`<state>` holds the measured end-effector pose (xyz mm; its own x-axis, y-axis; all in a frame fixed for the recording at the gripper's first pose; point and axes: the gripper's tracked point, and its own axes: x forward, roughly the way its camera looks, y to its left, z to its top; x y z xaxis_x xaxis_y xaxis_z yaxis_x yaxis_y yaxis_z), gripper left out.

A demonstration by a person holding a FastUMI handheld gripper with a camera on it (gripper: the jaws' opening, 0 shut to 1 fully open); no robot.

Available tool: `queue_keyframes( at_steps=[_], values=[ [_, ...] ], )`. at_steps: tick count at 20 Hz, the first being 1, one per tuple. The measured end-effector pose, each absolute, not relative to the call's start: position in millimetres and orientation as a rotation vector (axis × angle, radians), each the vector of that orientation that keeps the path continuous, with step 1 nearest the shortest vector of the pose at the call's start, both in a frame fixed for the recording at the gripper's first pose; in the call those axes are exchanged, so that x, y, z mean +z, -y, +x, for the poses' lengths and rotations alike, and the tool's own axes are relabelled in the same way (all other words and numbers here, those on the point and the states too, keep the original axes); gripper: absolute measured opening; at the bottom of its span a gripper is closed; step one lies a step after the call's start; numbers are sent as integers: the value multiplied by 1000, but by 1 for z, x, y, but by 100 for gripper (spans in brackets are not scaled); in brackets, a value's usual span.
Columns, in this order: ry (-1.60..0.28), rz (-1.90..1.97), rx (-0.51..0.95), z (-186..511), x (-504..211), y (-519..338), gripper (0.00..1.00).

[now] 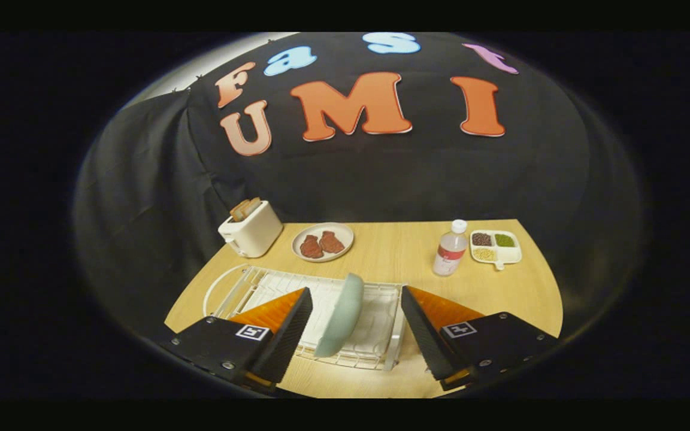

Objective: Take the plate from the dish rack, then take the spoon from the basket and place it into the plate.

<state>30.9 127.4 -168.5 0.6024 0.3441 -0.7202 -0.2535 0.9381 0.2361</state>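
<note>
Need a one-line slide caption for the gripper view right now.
Open gripper with its fingers either side of the pale green plate standing on edge in the white dish rack, neither touching it yet.

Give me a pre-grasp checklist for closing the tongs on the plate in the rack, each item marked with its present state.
1. Tongs open wide enough for the plate: ok, both fingers stand well apart.
2. Pale green round plate between the fingers: ok, it stands on edge in the gap, nearer the left finger.
3. Fingers touching the plate: not ok yet, a gap shows on each side.
4. Plate seated in the white wire dish rack: ok, tilted on its rim.
5. Nearby items clear of the path: ok, the clear plastic bottle and the white toaster stand beyond the rack.
6. Spoon basket located: cannot tell.
</note>
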Motion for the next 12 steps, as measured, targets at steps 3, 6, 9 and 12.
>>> queue_keyframes(
  at_steps=[3, 6, 9, 12],
  values=[
    [-971, 71, 372, 29, -186, -139, 86],
    [-1064, 76, 366, 31, -196, -146, 82],
    [-1139, 45, 352, 29, -213, -153, 80],
    [-1224, 29, 333, 24, -232, -157, 78]
  ],
)
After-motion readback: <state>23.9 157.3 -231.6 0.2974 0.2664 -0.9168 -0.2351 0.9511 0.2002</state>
